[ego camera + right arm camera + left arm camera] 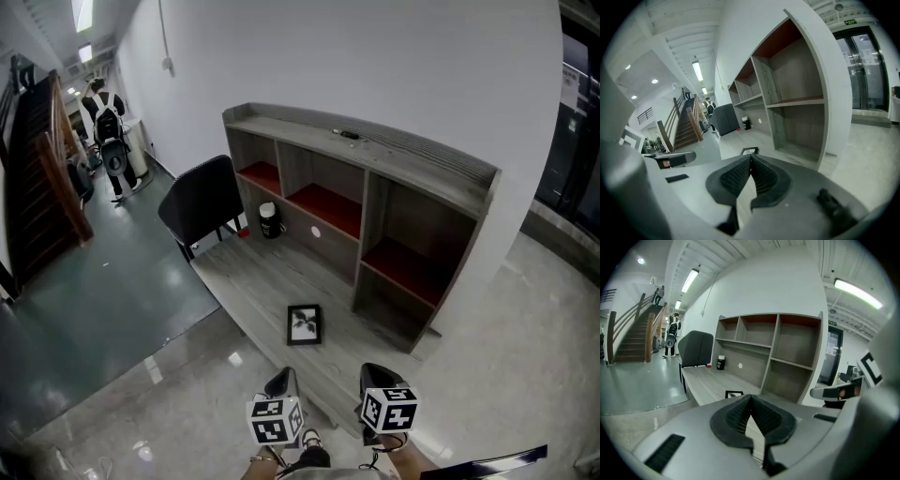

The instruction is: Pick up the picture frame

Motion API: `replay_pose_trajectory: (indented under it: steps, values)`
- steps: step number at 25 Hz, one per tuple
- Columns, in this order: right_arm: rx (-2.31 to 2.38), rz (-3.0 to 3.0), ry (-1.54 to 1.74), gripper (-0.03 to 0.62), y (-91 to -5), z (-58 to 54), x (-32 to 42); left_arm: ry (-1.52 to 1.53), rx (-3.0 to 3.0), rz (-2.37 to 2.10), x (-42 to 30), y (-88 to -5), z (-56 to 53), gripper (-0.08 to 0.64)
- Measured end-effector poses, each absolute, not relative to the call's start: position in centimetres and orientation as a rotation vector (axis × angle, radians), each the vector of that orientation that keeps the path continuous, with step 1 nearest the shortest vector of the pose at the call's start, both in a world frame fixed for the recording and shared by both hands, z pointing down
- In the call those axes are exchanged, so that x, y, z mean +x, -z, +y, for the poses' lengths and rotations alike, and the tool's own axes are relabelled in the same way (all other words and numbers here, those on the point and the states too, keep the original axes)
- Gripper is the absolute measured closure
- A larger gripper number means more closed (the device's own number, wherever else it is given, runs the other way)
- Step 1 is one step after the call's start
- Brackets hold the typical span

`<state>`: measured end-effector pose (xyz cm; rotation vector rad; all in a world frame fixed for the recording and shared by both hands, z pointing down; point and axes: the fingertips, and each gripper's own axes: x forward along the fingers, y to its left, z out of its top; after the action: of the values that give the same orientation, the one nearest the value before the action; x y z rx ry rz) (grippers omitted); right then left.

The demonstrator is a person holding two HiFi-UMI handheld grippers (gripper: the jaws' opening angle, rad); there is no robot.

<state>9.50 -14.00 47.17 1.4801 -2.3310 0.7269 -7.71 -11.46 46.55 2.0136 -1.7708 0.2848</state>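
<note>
A: Frame (304,324), where from me?
B: Flat on the worktop (244,277), near 12 o'clock of your left claw (281,382), 10 o'clock of your right claw (376,375); left looks nearer. Both claws clenched, empty, short of it.

Grey wood-grain on the desk top (253,277), matt, with plank lines running through it. The shelf unit (375,202) has the same grain, though its shelf boards show a smooth red face. At seven o'clock from it, the picture frame (304,324) has a thin black border with a dull finish. Out at nine o'clock the floor (94,309) is dark and glossy, mirroring the lights. The left gripper (750,398) has a smooth pale-grey plastic shell and black, ribbed, rubbery pads (736,417). The right gripper (751,158) looks alike. The chair (202,197) is black and matt.
</note>
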Motion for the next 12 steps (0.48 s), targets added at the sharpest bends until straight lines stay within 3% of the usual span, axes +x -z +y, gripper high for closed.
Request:
replay_pose_trajectory:
  steps: [12]
  values:
    - [1.471, -2.329, -0.714, 0.561, -47.0, -22.1, 4.9, -0.283, 1.989, -1.773, -12.5, -47.0, -19.2, 0.549]
